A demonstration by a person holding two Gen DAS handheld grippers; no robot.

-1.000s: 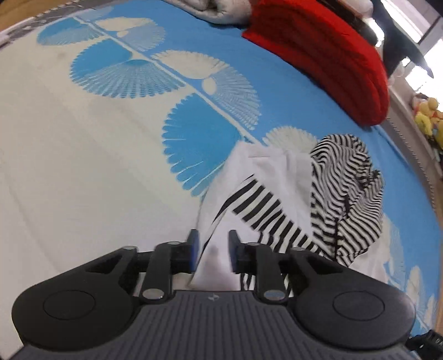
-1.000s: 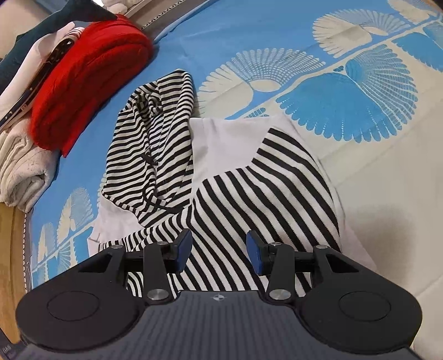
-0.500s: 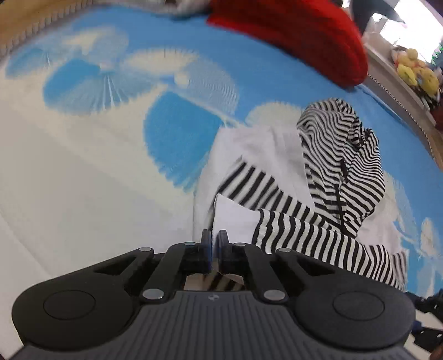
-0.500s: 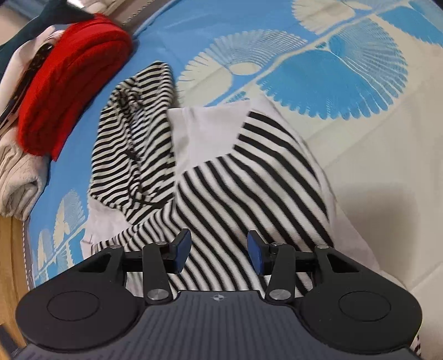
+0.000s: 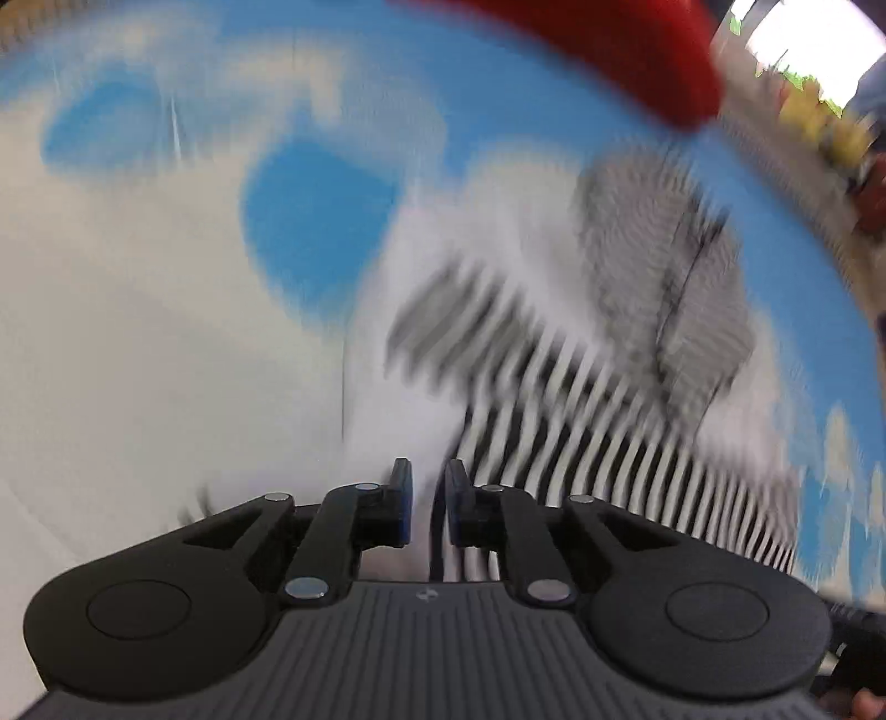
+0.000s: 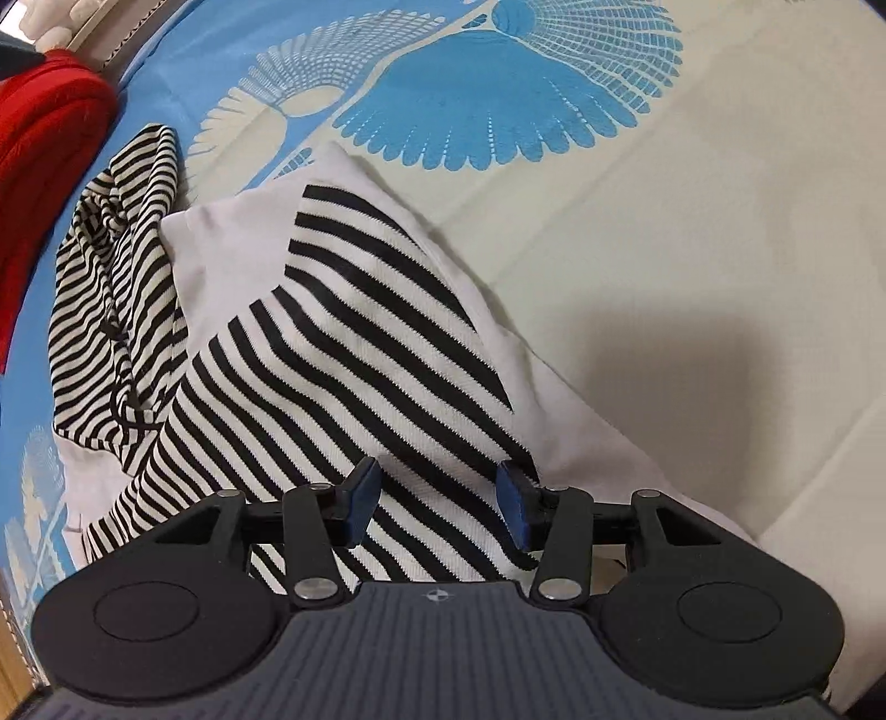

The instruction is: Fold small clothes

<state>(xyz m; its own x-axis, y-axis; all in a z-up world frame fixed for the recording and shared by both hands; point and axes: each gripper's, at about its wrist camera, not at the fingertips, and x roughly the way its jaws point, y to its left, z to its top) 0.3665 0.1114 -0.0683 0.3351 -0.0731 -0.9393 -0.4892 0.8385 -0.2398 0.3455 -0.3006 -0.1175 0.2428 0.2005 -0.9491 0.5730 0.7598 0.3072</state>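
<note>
A small white hooded top with black-and-white striped sleeves and hood (image 6: 354, 332) lies on the blue-and-cream patterned sheet (image 6: 692, 249). A striped sleeve is folded across its white body. My right gripper (image 6: 437, 498) is open just above the striped sleeve, nothing between its fingers. The left wrist view is badly blurred by motion. There my left gripper (image 5: 427, 501) hangs over the top's near white edge (image 5: 398, 387), its jaws a narrow gap apart with a thin dark line of cloth between them. Whether it still pinches the cloth is unclear.
A folded red garment (image 6: 44, 144) lies at the far left of the right wrist view and shows at the top of the left wrist view (image 5: 609, 50). Yellow toys and a bright window (image 5: 819, 83) are at the far right.
The left gripper shut on the top's edge, carried it over, and its jaws now stand slightly apart while the camera moves fast. The right gripper stayed open and moved closer over the sleeve.
</note>
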